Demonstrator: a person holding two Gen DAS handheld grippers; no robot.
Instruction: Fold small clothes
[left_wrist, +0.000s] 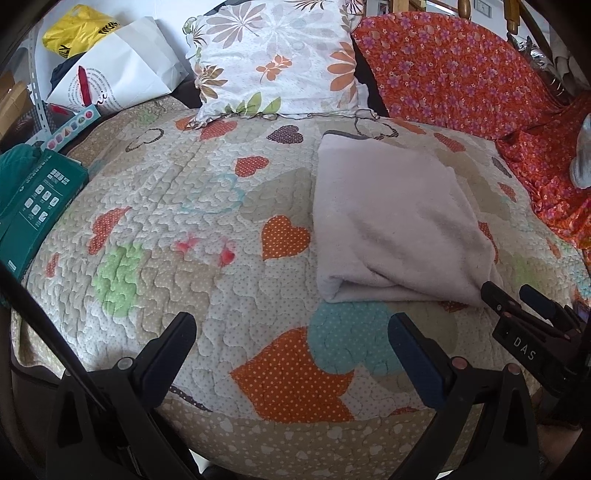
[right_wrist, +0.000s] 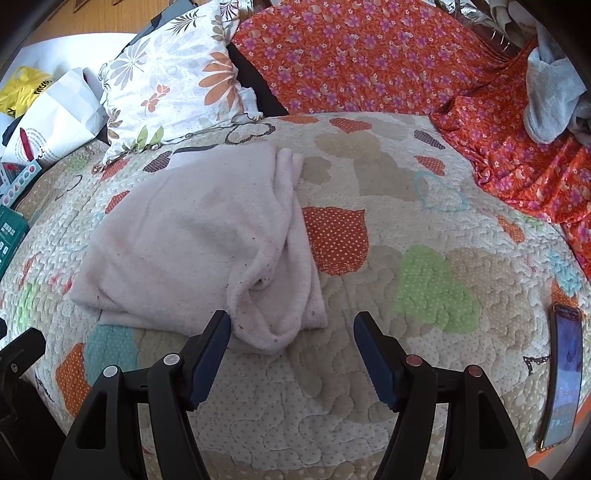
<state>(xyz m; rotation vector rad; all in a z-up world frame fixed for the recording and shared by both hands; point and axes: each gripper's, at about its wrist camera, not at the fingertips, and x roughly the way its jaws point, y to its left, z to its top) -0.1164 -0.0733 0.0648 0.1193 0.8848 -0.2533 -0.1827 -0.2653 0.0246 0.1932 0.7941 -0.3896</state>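
At the far left edge of the bed sits a teal box (left_wrist: 35, 199), pushed aside with a white paper bag (left_wrist: 122, 70) behind it, which leaves the middle of the heart-patterned quilt (left_wrist: 177, 206) free as a folding surface. The left tongs (left_wrist: 291, 332) hang over that bare quilt with both arms spread wide and nothing between them, likely parked there because this fold needs no second grip.

Right of them lies the pale pink garment (left_wrist: 391, 221), already doubled into a thick packet with its folded edge toward the near side of the bed, so it can be reached without leaning across. A floral pillow (left_wrist: 273, 55) stands behind it against the headboard.

The right tongs (right_wrist: 291, 341) sit at the packet's near right corner, arms apart and gripping nothing; the left pad seems to brush the rolled hem, though the fisheye makes that uncertain. The cloth rests on the quilt under its own weight.

Farther right, an orange flowered cloth (right_wrist: 369, 55) drapes the bed's far side, and a phone (right_wrist: 565, 373) lies at the edge, clear of the work.
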